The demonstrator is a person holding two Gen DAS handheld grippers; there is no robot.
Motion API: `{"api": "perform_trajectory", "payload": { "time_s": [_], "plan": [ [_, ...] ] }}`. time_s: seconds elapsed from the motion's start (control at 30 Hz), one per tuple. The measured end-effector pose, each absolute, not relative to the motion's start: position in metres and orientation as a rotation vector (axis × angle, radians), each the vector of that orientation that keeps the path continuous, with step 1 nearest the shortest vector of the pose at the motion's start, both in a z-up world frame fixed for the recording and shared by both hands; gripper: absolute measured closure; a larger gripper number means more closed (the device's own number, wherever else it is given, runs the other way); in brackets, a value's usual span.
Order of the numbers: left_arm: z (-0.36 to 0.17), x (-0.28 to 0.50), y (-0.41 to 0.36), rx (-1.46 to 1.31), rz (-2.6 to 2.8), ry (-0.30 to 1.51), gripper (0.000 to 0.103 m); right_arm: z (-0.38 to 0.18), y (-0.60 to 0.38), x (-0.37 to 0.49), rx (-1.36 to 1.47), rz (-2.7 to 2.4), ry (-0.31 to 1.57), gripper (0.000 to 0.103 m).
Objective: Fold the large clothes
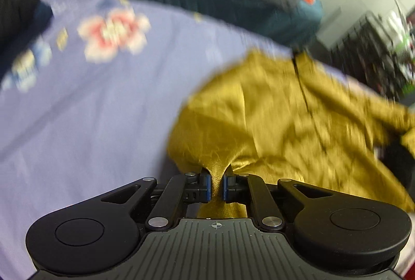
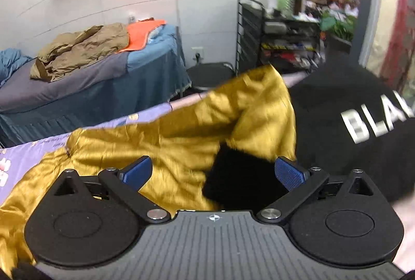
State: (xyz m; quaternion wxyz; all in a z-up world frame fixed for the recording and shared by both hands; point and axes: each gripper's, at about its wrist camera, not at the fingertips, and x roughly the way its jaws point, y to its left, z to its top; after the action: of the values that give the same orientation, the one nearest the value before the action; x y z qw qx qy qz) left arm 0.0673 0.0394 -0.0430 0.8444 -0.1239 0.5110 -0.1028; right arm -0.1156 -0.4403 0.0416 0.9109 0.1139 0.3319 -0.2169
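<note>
- Jaws of the left gripper (image 1: pixel 216 186) are pinched tight on a fold of the gold jacket (image 1: pixel 280 119); the cloth bunches into them and fans out ahead.
- The jacket lies crumpled on a lilac sheet (image 1: pixel 90 111), its near-left edge rounded, with bare sheet stretching wide to the left.
- The right gripper (image 2: pixel 212 173) has its jaws spread wide over the jacket's black lining (image 2: pixel 241 176), gripping nothing.
- A black garment (image 2: pixel 363 124) with white letters crowds the right side.
- A blue bed (image 2: pixel 103 77) stands behind.
</note>
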Motion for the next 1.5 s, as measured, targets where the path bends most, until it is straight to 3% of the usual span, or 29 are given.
{"api": "perform_trajectory", "payload": {
  "time_s": [0.27, 0.47, 0.53, 0.57, 0.6, 0.63, 0.73, 1.03, 1.3, 1.5],
  "plan": [
    [0.022, 0.157, 0.074, -0.213, -0.132, 0.878, 0.059, 0.043, -0.428, -0.174, 0.400, -0.512, 0.713, 0.002],
    [0.020, 0.206, 0.094, -0.225, -0.034, 0.860, 0.056, 0.040, -0.409, -0.202, 0.441, -0.514, 0.706, 0.001],
    [0.005, 0.220, 0.090, -0.159, -0.052, 0.935, 0.045, 0.038, -0.402, -0.206, 0.453, -0.498, 0.720, 0.001],
    [-0.003, 0.222, 0.089, -0.131, -0.063, 0.967, 0.029, 0.035, -0.397, -0.207, 0.452, -0.488, 0.730, 0.001],
    [-0.009, 0.222, 0.087, -0.108, -0.070, 0.989, 0.007, 0.033, -0.391, -0.208, 0.447, -0.480, 0.744, 0.001],
    [-0.014, 0.219, 0.087, -0.092, -0.074, 0.995, 0.000, 0.030, -0.386, -0.208, 0.442, -0.474, 0.762, 0.001],
    [-0.023, 0.204, 0.098, -0.099, -0.047, 0.964, 0.000, 0.020, -0.369, -0.206, 0.421, -0.433, 0.811, 0.001],
    [-0.053, 0.136, 0.163, -0.314, -0.041, 1.110, 0.000, -0.003, -0.347, -0.191, 0.376, -0.383, 0.896, 0.001],
    [-0.097, 0.055, 0.127, -0.426, -0.070, 1.236, 0.000, -0.022, -0.356, -0.177, 0.489, -0.384, 0.939, 0.001],
    [-0.129, 0.019, 0.053, -0.063, -0.167, 1.273, 0.000, -0.022, -0.347, -0.170, 0.480, -0.353, 0.953, 0.001]
  ]
}}
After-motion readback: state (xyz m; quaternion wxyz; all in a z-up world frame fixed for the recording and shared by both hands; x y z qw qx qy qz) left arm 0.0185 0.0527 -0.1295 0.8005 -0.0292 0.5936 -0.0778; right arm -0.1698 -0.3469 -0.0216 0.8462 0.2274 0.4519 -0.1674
